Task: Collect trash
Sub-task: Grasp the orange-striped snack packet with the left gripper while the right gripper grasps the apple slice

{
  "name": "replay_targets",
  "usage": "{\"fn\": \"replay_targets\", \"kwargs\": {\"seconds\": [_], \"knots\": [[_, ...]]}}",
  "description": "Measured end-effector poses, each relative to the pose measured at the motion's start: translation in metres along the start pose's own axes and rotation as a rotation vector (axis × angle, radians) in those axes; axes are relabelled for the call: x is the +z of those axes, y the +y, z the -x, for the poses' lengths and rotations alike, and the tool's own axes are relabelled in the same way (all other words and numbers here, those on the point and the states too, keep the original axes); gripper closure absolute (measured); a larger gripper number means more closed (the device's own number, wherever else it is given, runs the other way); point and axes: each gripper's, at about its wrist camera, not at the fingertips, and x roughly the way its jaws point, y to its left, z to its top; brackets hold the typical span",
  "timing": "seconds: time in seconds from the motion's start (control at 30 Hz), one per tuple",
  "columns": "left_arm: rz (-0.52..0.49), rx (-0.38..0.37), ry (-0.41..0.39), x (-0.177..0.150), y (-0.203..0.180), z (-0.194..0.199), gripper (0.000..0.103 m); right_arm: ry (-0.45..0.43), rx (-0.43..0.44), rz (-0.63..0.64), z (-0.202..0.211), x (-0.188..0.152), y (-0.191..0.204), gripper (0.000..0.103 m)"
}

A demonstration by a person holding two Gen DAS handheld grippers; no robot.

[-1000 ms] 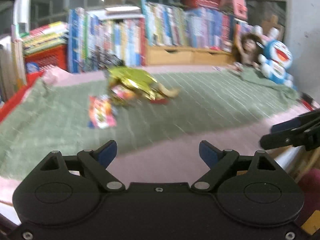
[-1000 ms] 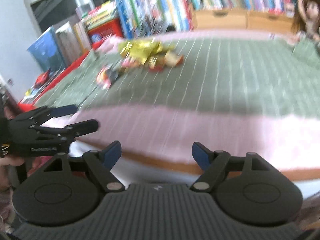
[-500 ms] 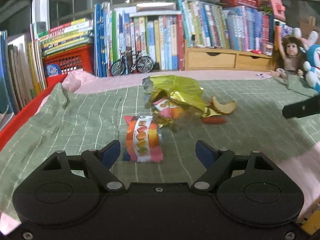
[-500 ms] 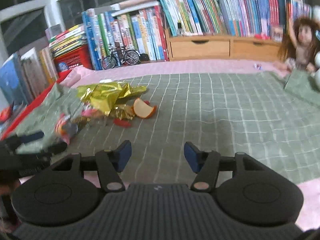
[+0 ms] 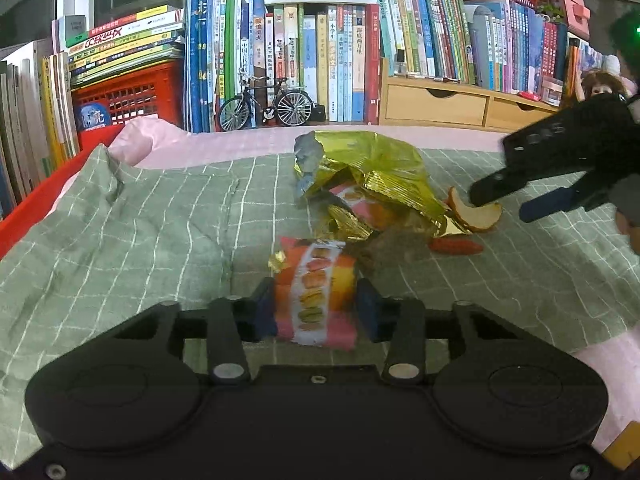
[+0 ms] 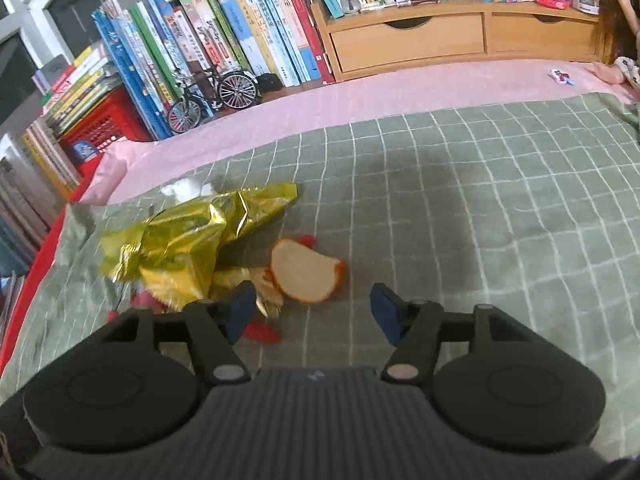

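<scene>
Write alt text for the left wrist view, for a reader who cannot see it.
The left gripper has its fingers either side of an orange-and-pink snack packet on a green checked cloth. Behind lie a crumpled gold foil bag and an apple slice, where the open right gripper reaches in. Books line the back.

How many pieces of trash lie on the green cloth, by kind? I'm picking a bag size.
Foil wrappers: 2, gold foil bag and orange snack packet, the packet between the left gripper fingers.
Apple slice: 1, ahead of the open right gripper.
Red scrap: 1.
Total: 4 that I can make out.
</scene>
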Motion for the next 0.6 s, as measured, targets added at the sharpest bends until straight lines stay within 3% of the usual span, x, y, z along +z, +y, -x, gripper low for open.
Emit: {"fn": "replay_targets", "kwargs": {"seconds": [0.4, 0.47, 0.5, 0.53, 0.6], "knots": [[-0.004, -0.042, -0.038, 0.003, -0.002, 0.020, 0.068, 0.035, -0.062, -0.012, -0.034, 0.013, 0.011, 0.024], [-0.006, -0.048, -0.044, 0.004, -0.003, 0.024, 0.068, 0.040, -0.054, -0.016, -0.034, 0.012, 0.010, 0.034], [-0.006, -0.052, -0.046, 0.004, -0.004, 0.026, 0.068, 0.044, -0.050, -0.014, -0.033, 0.011, 0.011, 0.046], [-0.005, -0.057, -0.047, 0.004, -0.005, 0.028, 0.068, 0.047, -0.046, -0.013, -0.032, 0.011, 0.011, 0.051], [-0.005, -0.064, -0.050, 0.004, -0.007, 0.032, 0.068, 0.045, -0.038, -0.010, -0.028, 0.009, 0.011, 0.054]]}}
